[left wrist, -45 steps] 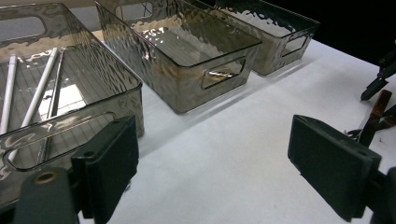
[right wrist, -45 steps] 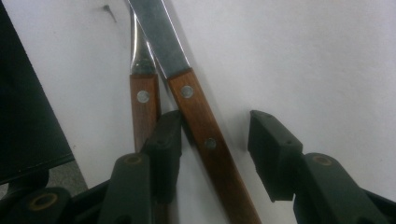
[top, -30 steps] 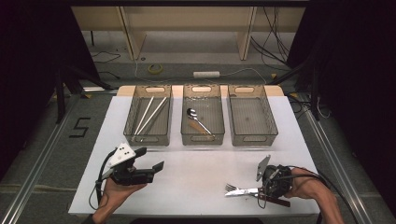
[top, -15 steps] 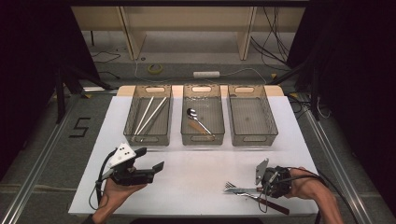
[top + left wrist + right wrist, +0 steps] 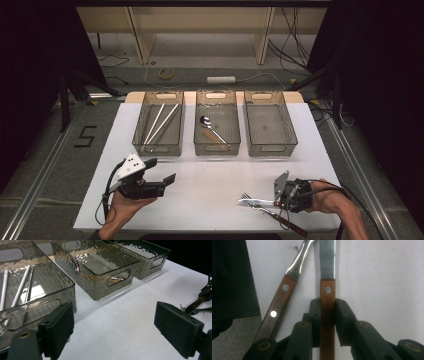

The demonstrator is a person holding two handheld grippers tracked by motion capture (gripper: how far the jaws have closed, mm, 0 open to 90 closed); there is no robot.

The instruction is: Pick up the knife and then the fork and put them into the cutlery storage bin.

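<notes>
- Dark room, white bench [image 5: 200, 200] with three clear bins at the far side: left bin [image 5: 161, 125] holds chopsticks [image 5: 161, 122], middle bin [image 5: 216, 125] a spoon [image 5: 212, 129], right bin [image 5: 269, 125] looks bare.
- Right tongs [image 5: 327, 315] have just been closing; pads now sit against both sides of the knife [image 5: 327, 287] handle, knife lying flat near the front right edge of the bench.
- Fork [image 5: 287, 287] lies just beside the knife, its handle angled in close to the left pad. Risk: lift drags or flicks the fork along, possibly off the front edge.
- Grip is on the wooden handle end, blade sticks out forward. Risk: blade weight swings the knife down in the pads once it leaves the bench.
- Handle is thin and smooth; if the pinch is off-centre it could twist or slip out on the way to a bin.
- Left tongs [image 5: 115, 325] gape wide with nothing between them, held low above the bench near the left bin. Little risk there unless they swing into the bin wall.
- Bin walls are tall: a low carry could clip the rim.
</notes>
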